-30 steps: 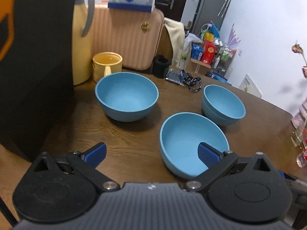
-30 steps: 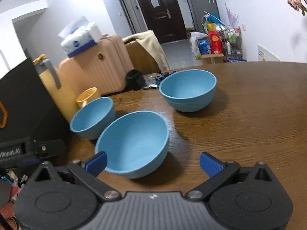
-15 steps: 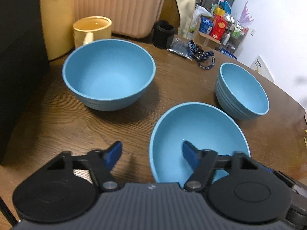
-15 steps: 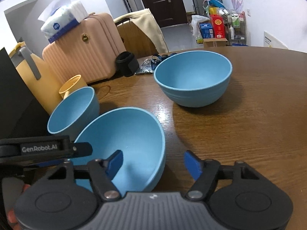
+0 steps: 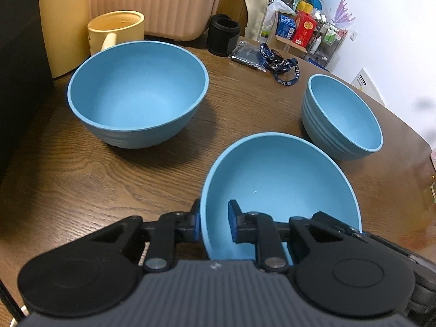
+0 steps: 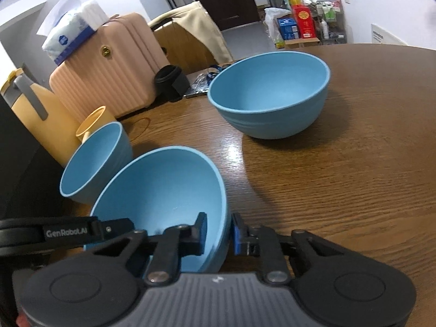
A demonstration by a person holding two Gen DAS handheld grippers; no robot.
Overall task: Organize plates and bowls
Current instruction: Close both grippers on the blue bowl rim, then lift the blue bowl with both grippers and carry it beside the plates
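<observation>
Three blue bowls stand on the brown wooden table (image 6: 354, 190). The near bowl (image 5: 286, 185) (image 6: 163, 190) is gripped from two sides. My left gripper (image 5: 215, 222) is closing on its left rim, one pad outside the wall and one inside. My right gripper (image 6: 218, 231) is closing on the opposite rim, and its pads pinch the wall. A second bowl (image 5: 136, 92) (image 6: 90, 169) sits at the back left near the mug. The third bowl (image 5: 346, 120) (image 6: 269, 90), with a ridged wall, stands apart to the right.
At the table's back stand a yellow mug (image 5: 117, 27), a yellow jug (image 6: 35, 117), a black cup (image 5: 223, 34) and a blue lanyard (image 5: 283, 68). Behind is a pink suitcase (image 5: 169, 0) with a tissue pack (image 6: 73, 30) on top. A black box (image 5: 19, 54) blocks the left.
Both grippers came down and forward to the near bowl. Their jaws went from wide open to closed over its rim, one on each side.
</observation>
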